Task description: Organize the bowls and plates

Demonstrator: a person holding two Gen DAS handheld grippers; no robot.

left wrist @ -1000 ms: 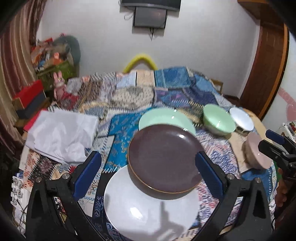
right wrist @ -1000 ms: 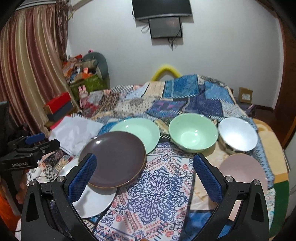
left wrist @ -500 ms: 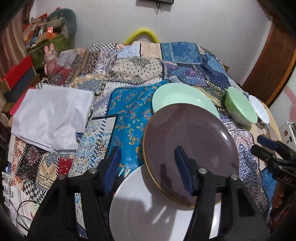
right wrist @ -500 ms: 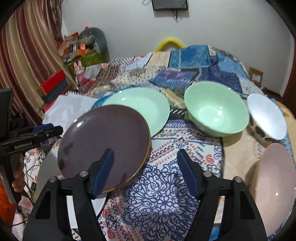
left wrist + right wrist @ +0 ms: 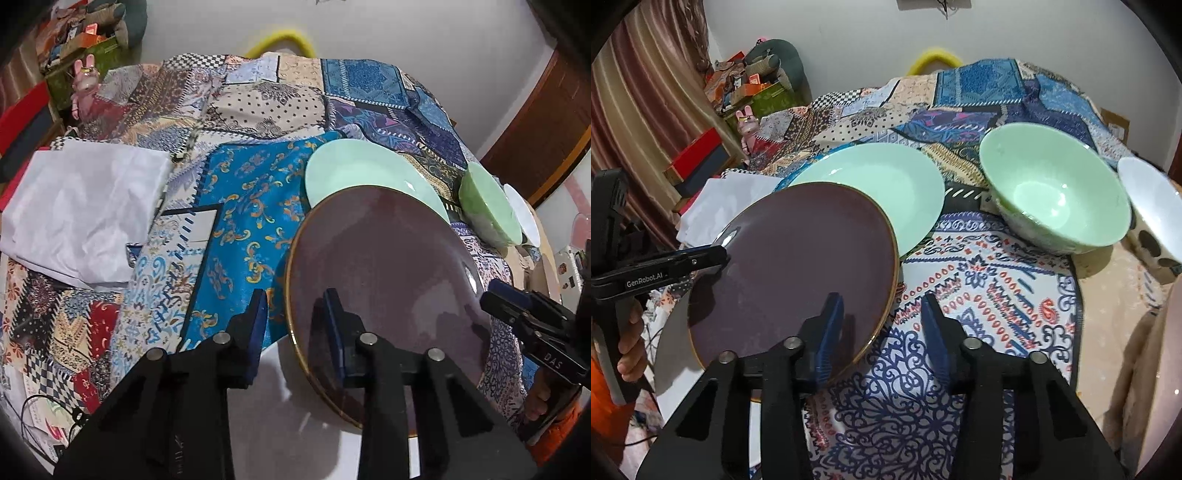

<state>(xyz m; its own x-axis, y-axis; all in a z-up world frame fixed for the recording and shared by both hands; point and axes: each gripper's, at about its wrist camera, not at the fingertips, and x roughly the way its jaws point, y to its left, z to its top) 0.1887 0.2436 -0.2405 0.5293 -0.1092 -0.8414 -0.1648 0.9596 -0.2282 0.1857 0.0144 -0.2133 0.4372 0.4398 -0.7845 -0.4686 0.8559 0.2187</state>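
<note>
Straddled the rim of the purple plate [image 5: 384, 280] with both grippers, left [image 5: 295, 332] and right [image 5: 882, 325], fingers partly open, not clamped. Overlapped white plate [image 5: 295, 424] and green plate [image 5: 886, 184].

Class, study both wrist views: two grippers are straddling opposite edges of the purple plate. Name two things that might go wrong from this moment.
1. The purple plate rests tilted, overlapping the white plate and mint plate. Neither the left gripper nor the right gripper looks closed on its rim, so it may slip.
2. A slipping plate could strike the plates beneath and chip them.
</note>
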